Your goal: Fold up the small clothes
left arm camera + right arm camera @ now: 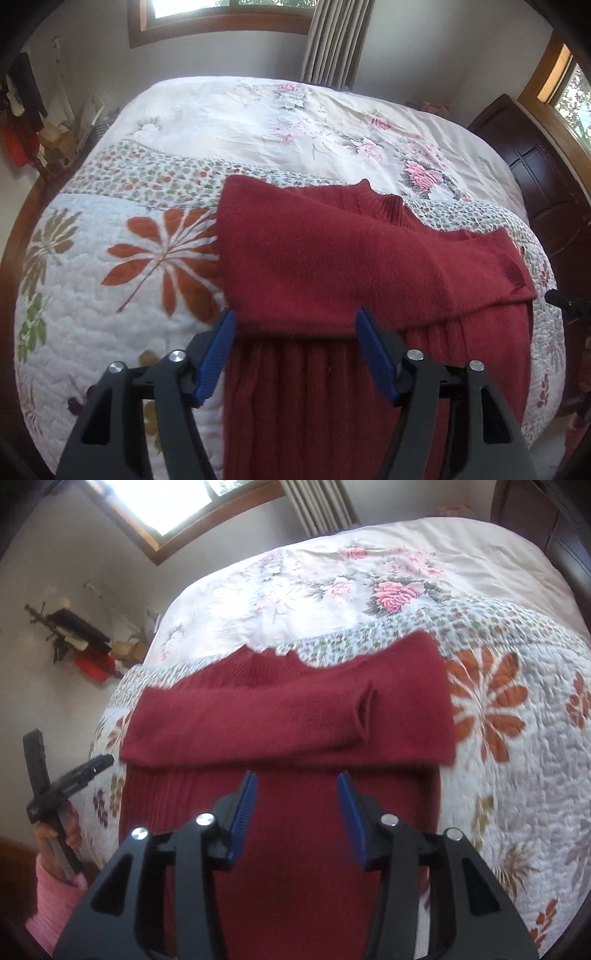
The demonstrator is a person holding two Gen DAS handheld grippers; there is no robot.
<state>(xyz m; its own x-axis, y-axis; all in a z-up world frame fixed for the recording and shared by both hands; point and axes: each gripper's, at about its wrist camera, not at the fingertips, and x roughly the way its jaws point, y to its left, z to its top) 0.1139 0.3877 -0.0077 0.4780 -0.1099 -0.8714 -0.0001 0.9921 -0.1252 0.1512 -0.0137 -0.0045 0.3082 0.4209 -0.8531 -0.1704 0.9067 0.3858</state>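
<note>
Red knit sweater (332,258) lies flat on a floral quilt (122,266) covering the bed, sleeves folded across the chest in a horizontal band, ribbed collar (391,210) pointing to the far side, long axis running from near edge toward the collar. Plenty of bare quilt left of the sweater; right of it only a narrow strip before the bed edge. Left gripper (295,325) hovers over the lower body of the sweater, blue pads spread wide, nothing held. Right gripper (297,786) likewise wide open and empty above the sweater's ribbed lower body; contact with the fabric is hard to judge. A hand (55,834) in a pink sleeve grips the other tool's handle.
</note>
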